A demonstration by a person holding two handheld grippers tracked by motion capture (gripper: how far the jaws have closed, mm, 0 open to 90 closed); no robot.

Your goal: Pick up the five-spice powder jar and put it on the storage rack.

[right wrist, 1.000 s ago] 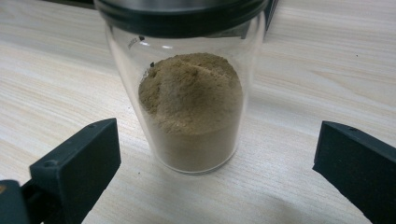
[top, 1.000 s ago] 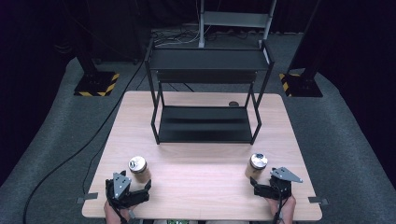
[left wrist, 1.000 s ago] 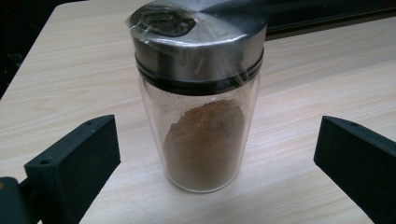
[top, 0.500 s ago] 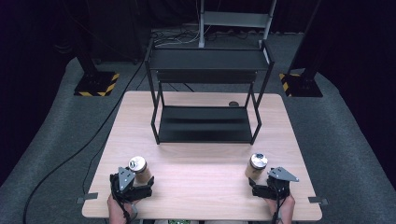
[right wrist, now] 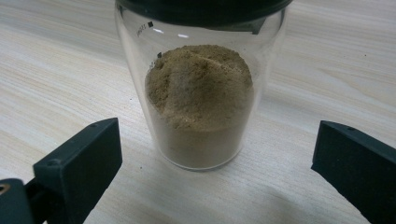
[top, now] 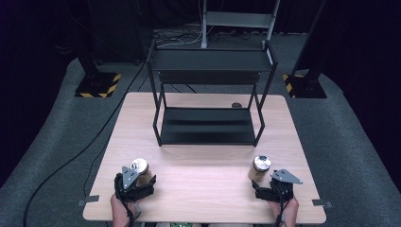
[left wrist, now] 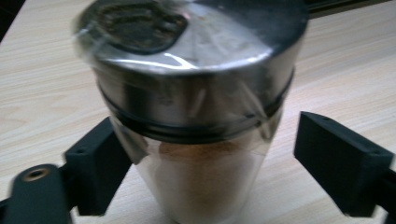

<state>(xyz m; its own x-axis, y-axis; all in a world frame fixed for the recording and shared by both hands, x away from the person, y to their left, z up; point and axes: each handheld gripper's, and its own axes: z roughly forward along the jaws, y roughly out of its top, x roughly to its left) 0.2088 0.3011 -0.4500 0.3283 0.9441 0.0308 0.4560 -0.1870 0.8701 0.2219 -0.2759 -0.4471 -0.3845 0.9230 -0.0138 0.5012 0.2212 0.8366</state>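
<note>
Two glass spice jars with metal lids hold brown powder and stand upright on the wooden table (top: pixel 203 189). The left jar (top: pixel 138 166) (left wrist: pixel 196 140) sits between the jaws of my left gripper (top: pixel 142 180) (left wrist: pixel 210 154). Those jaws have just been closing. One pad (left wrist: pixel 100 163) touches the glass and the other pad (left wrist: pixel 341 158) stands a small gap off. The right jar (top: pixel 259 166) (right wrist: pixel 201 102) stands just ahead of my right gripper (top: pixel 261 185) (right wrist: pixel 219 144), which is open wide, with neither pad touching the jar.
A black two-tier metal shelf (top: pixel 208 127) stands at the middle back of the table, both tiers bare. A small dark round object (top: pixel 236 105) lies behind it. Bare wood stretches between the two jars.
My left gripper slid forward until the left jar came between its jaws, and the jaws have narrowed around it. The right gripper and both jars have stayed put.
</note>
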